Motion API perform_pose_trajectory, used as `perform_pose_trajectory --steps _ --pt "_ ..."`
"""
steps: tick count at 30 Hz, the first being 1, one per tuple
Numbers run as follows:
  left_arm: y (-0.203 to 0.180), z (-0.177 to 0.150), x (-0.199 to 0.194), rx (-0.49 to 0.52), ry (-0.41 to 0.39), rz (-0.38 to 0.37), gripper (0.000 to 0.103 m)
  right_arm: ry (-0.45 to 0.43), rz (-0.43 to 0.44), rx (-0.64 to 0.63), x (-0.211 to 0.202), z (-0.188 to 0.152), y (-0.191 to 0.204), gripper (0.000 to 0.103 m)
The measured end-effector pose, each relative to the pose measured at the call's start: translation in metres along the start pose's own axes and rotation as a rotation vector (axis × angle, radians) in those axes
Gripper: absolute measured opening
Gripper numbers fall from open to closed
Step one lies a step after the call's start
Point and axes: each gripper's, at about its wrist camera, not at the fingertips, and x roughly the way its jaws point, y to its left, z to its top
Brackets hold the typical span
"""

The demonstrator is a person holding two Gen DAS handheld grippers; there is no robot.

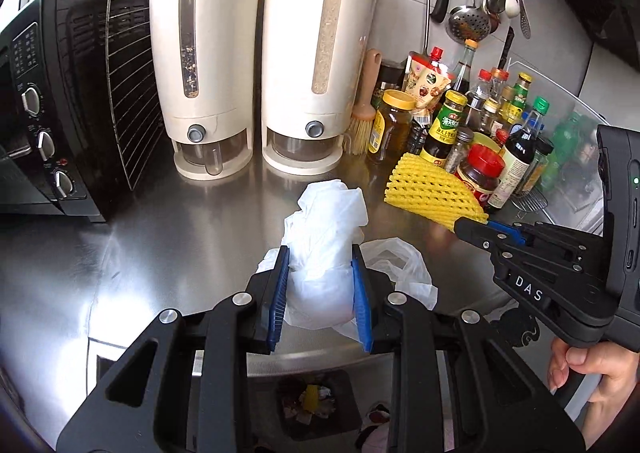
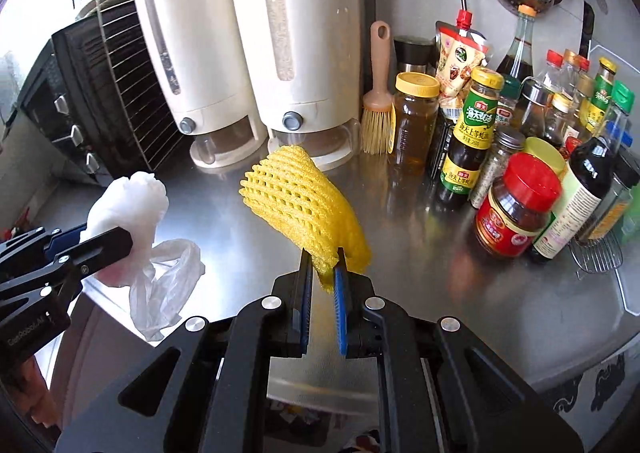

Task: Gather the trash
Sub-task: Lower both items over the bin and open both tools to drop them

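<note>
Steel worktop point(image 1: 192, 237), bare and shiny, under both tongs. White crumpled plastic bag point(image 1: 320, 253) pinched between the blue pads of the left tongs point(image 1: 320, 265), lifted off the surface, loose thin film trailing to the right and below. Yellow foam fruit net point(image 2: 300, 201) nipped by one end in the right tongs point(image 2: 322, 269), pads pressed nearly together on it, the rest of the net sticking up and away toward the far side, clear of the worktop. Right tongs seen from the left camera at the right edge, a hand point(image 1: 588, 373) gripping the handle low in that corner. Far left: black oven point(image 1: 48, 113) with a wire rack point(image 1: 124, 65) leaning against its side. Far centre: two cream grain dispensers point(image 1: 208, 53) standing side by side. Far right: brush point(image 2: 378, 93), honey jar point(image 2: 414, 117), red-lidded jar point(image 2: 516, 205) and a crowd of sauce bottles. Open bin point(image 1: 316, 401) with scraps below the near edge, dim.
</note>
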Motion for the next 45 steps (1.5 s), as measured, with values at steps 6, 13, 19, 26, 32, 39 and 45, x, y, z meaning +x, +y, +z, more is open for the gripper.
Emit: perform_pose_trajectory --steps 6,13,19,26,32,39,45 --pt "-0.002 -0.041 -0.036 0.008 -0.021 0.029 0.028 -0.033 0.023 -0.014 -0.048 -0.036 0.012 0.012" --pt "0.007 -0.109 -0.034 -0.004 0.014 0.019 0.028 -0.040 0.047 -0.034 -0.072 -0.088 0.026 0.012" --pt "0.015 -0.173 -0.005 -0.029 0.077 -0.018 0.028 0.033 0.116 -0.034 -0.057 -0.149 0.037 0.012" --pt "0.021 -0.233 0.033 -0.075 0.146 -0.070 0.028 0.165 0.133 0.018 -0.003 -0.222 0.031 0.012" --pt "0.020 -0.271 0.069 -0.068 0.191 -0.057 0.028 0.218 0.119 0.056 0.040 -0.265 0.026 0.012" --pt "0.020 -0.312 0.119 -0.060 0.278 -0.058 0.028 0.287 0.127 0.109 0.089 -0.305 0.024 0.012" --pt "0.018 -0.338 0.160 -0.051 0.354 -0.056 0.028 0.350 0.120 0.138 0.129 -0.322 0.021 0.011"
